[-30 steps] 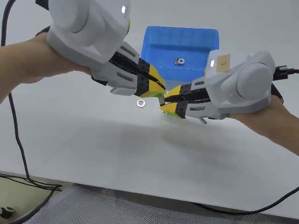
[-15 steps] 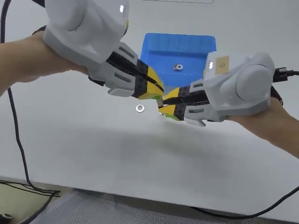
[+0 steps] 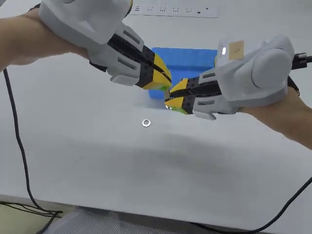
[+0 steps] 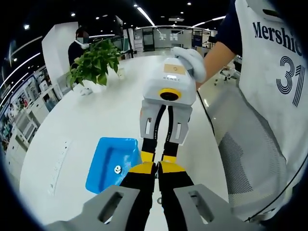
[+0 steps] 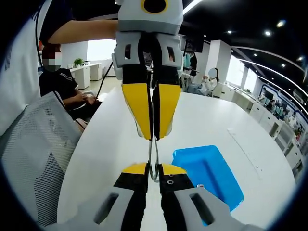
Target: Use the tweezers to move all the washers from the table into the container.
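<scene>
Right gripper view: right gripper (image 5: 153, 174) and left gripper (image 5: 153, 136) both clench the thin metal tweezers (image 5: 152, 156) stretched between them. Beside the jaws, the blue rectangular plastic container (image 5: 214, 166) holds one silver metal washer (image 4: 117, 169). A second washer (image 3: 146, 123) lies on the white table (image 3: 97, 156), near the jaws on the person's side.

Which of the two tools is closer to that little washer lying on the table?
Right, narrowly. In the head view the right tool hangs just up and right of the washer; the left tool sits higher, nearer the blue container.
</scene>
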Demonstrator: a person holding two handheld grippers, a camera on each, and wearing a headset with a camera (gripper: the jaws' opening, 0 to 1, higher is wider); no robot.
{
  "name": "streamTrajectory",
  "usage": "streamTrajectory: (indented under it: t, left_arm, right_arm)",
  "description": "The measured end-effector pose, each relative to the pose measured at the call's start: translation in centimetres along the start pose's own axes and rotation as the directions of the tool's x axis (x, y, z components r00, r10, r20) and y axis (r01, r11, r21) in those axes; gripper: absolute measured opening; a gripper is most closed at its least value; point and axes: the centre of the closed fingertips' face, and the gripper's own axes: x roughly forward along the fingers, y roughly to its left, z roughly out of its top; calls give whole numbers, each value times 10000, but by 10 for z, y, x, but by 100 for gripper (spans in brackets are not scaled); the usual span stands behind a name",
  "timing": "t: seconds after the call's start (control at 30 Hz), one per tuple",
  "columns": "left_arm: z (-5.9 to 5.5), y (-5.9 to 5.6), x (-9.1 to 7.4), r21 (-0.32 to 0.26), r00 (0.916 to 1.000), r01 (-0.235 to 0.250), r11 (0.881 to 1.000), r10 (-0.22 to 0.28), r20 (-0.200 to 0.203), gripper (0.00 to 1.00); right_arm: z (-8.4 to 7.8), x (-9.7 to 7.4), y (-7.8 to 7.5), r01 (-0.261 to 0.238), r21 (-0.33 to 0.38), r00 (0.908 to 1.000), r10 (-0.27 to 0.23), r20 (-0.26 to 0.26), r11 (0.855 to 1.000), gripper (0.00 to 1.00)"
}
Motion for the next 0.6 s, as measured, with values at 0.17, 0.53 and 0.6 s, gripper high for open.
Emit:
streamTrajectory:
  t: [0.17, 0.53, 0.6]
  left_arm:
    - [11, 12, 0, 305, 9999, -85, 9995, 83, 88, 6]
    - [24, 46, 5, 780, 9994, -313, 9965, 299, 192, 7]
    - [24, 52, 7, 818, 9993, -335, 9961, 319, 212, 7]
  right_arm:
    - [4, -10, -18, 335, -153, 9994, -335, 26, 9993, 9]
    - [-1, -16, -62, 1024, 13, 9946, -1024, 150, 9947, 9]
    - [-3, -15, -68, 1084, 75, 9940, -1085, 150, 9941, 9]
